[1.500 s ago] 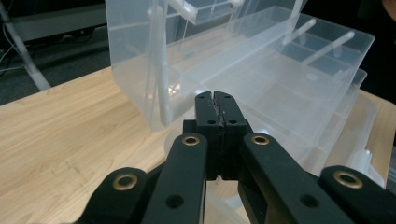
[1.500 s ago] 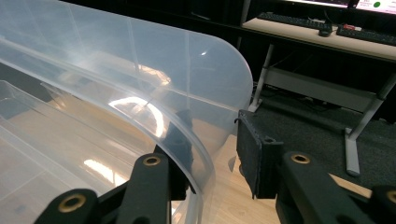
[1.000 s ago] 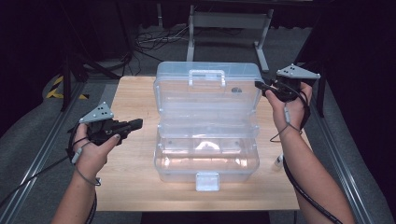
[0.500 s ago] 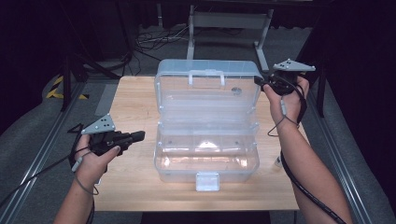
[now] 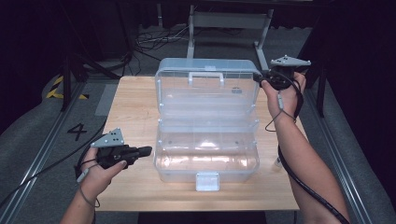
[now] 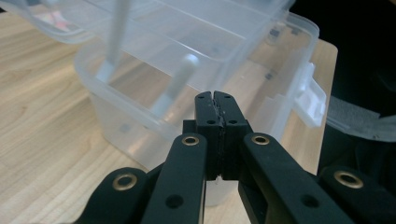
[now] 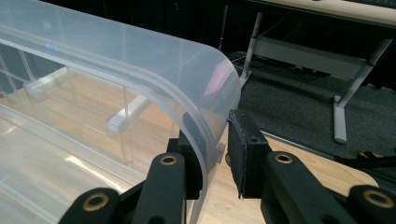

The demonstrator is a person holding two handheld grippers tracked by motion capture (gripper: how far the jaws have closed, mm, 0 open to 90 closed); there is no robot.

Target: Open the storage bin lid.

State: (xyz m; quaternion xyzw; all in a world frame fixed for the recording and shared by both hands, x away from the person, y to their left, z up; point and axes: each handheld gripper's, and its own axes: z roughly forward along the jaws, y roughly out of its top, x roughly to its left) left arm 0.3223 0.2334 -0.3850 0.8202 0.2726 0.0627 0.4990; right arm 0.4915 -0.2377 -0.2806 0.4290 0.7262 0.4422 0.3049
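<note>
A clear plastic toolbox (image 5: 205, 161) stands open in the middle of the wooden table (image 5: 133, 107), its tiered trays stepped back and its lid (image 5: 208, 93) raised at the far side. My right gripper (image 5: 259, 77) is at the lid's far right corner. In the right gripper view its jaws (image 7: 219, 128) straddle the curved lid rim (image 7: 205, 88), one pad inside and one outside, shut on it. My left gripper (image 5: 147, 150) is shut and empty, just left of the box's base. The left gripper view has its tips (image 6: 215, 96) close to the box wall (image 6: 140, 126).
A white latch (image 5: 208, 181) hangs at the box's front edge, and a white handle (image 5: 205, 77) sits on the lid. Metal rails run along both sides of the table. Cables (image 5: 149, 39) and a metal frame (image 5: 229, 21) lie on the floor behind it.
My left gripper has drawn back toward the near left of the table, away from the box's middle. My right gripper has moved slightly up and right with the lid corner.
</note>
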